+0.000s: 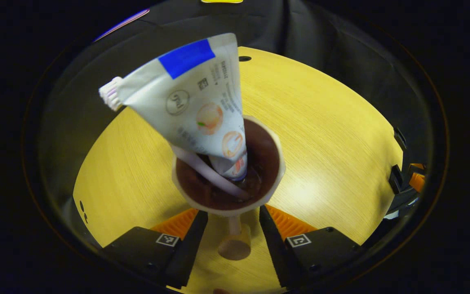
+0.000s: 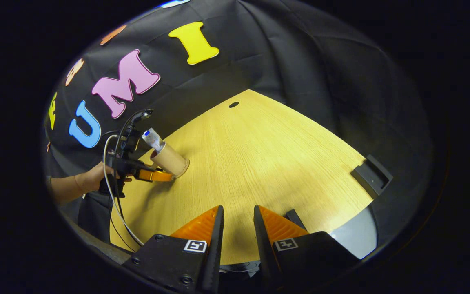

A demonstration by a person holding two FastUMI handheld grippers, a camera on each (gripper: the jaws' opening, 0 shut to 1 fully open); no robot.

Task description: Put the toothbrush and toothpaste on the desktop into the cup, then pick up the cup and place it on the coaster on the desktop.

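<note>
**Left gripper.** The left gripper (image 1: 233, 212) looks down into the cup (image 1: 265, 155) from the lower centre of the left gripper view. One finger stands on each side of the cup, just under its rim. The rim hides the contact, so I cannot tell whether the fingers press on the wall or only flank it. In the right gripper view, at middle left, a hand (image 2: 90, 179) brings this gripper (image 2: 163, 176) up against the cup's (image 2: 169, 160) side.

**Load.** The toothpaste (image 1: 194, 98) stands cap-down in the cup and leans toward the upper left of the frame. The toothbrush (image 1: 208, 173) lies slanted behind it, bristles up. Both are already inside. I cannot pick out the coaster with certainty.

**Stage.** The scene fits a cup being gripped for the carry, or one just set down.

**Handling.**
- Keep the cup vertical. The tall tube sits off-centre and will likely tip the cup toward its lean.
- Grip the wall squarely, below the rim.
- Make every move slow and free of jerks.

**Right gripper.** The right gripper (image 2: 237, 208) hovers at bottom centre over the desktop (image 2: 259, 155), its fingers narrowly parted and holding nothing.
</note>
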